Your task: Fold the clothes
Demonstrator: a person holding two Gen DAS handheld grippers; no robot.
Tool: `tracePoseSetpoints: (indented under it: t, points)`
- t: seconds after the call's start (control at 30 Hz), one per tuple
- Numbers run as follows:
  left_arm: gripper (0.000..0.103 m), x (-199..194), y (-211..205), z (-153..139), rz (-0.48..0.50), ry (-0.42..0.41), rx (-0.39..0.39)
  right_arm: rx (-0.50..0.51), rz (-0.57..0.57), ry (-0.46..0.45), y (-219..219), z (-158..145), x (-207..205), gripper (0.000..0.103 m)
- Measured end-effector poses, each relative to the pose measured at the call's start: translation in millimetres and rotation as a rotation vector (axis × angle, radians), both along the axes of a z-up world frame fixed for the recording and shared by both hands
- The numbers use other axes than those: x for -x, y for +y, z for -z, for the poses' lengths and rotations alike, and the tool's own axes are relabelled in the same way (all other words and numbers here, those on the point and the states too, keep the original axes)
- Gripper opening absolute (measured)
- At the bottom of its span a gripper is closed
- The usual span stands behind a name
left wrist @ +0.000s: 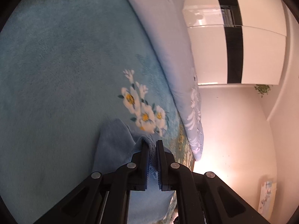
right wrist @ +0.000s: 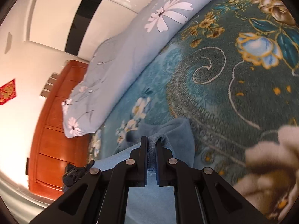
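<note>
My left tool [left wrist: 152,145] is clamped on a hemmed edge of the blue cloth [left wrist: 114,143], and my right tool [right wrist: 151,141] pinches another bunched edge of the same cloth [right wrist: 179,136]. The cloth hangs from both over the bed, above a teal blanket [left wrist: 56,65] with white flowers [left wrist: 142,110]. A pale floral quilt [right wrist: 119,61] lies along the blanket's far side. Beyond it stand a white wardrobe [left wrist: 261,52] and an orange wooden headboard [right wrist: 54,130].
</note>
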State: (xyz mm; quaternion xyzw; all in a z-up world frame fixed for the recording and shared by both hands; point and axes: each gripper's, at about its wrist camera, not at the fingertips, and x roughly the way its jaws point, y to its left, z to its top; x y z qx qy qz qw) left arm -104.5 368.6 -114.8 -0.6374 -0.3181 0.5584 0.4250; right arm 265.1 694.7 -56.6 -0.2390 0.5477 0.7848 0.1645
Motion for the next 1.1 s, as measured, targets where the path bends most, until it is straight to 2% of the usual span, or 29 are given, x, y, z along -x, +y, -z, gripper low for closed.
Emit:
tracePoseSetpoints:
  t: [0.13,0.2,0.27,0.3,0.33,0.37,0.4,0.43,0.5,0.6,0.67,0.77,0.9,1.0,1.1]
  points:
    - [0.008,6.8,7.8,22.1,-0.028,-0.037,0.020,0.048,0.009,-0.061,12.4,23.2,14.1,0.008]
    - [0.011,6.4,9.0,24.2,-0.030,-0.041,-0.006,0.054,0.010,-0.064,13.9,27.0,13.8,0.009]
    - [0.031,7.7,6.9,20.5,-0.037,-0.058,-0.077,0.052,0.008,-0.059,14.3,27.0,12.2,0.009]
    - [0.059,9.2,4.2,17.3,-0.046,-0.073,-0.123,0.044,0.005,-0.047,13.7,23.4,11.3,0.009]
    - [0.078,10.5,0.7,13.1,-0.059,-0.081,-0.166,0.032,0.005,-0.035,12.9,19.1,9.8,0.015]
    - [0.079,11.5,-3.9,7.3,-0.069,-0.073,-0.195,0.010,0.016,-0.022,11.7,12.7,6.9,0.024]
    - [0.079,12.3,-8.3,1.5,-0.079,-0.062,-0.220,-0.015,0.030,-0.009,10.6,6.0,3.5,0.050]
    - [0.080,11.9,-11.9,-4.8,-0.076,-0.037,-0.216,-0.046,0.048,0.001,10.1,-1.0,-1.0,0.061]
    - [0.080,7.7,-21.5,-17.7,-0.060,0.025,-0.166,-0.081,0.058,0.005,8.4,-10.9,-8.7,0.061]
    - [0.080,-7.0,-34.3,-29.6,0.019,0.127,-0.090,-0.087,0.047,-0.008,-0.2,-15.3,-22.5,0.061]
    - [0.080,-22.7,-44.1,-31.0,0.074,0.198,0.005,-0.089,0.018,-0.034,-12.3,-11.5,-35.7,0.061]
    - [0.080,-48.0,-59.2,-21.3,0.158,0.261,0.122,-0.087,-0.034,-0.086,-35.1,-0.1,-57.2,0.061]
    - [0.080,-69.2,-78.9,-0.6,0.219,0.215,0.198,-0.057,-0.084,-0.121,-64.1,18.0,-81.6,0.061]
    - [0.080,-78.0,-82.8,9.6,0.231,0.206,0.211,-0.032,-0.109,-0.122,-81.6,29.9,-88.5,0.061]
    - [0.081,-83.5,-82.4,14.1,0.215,0.154,0.191,-0.010,-0.112,-0.106,-88.0,36.2,-79.3,0.061]
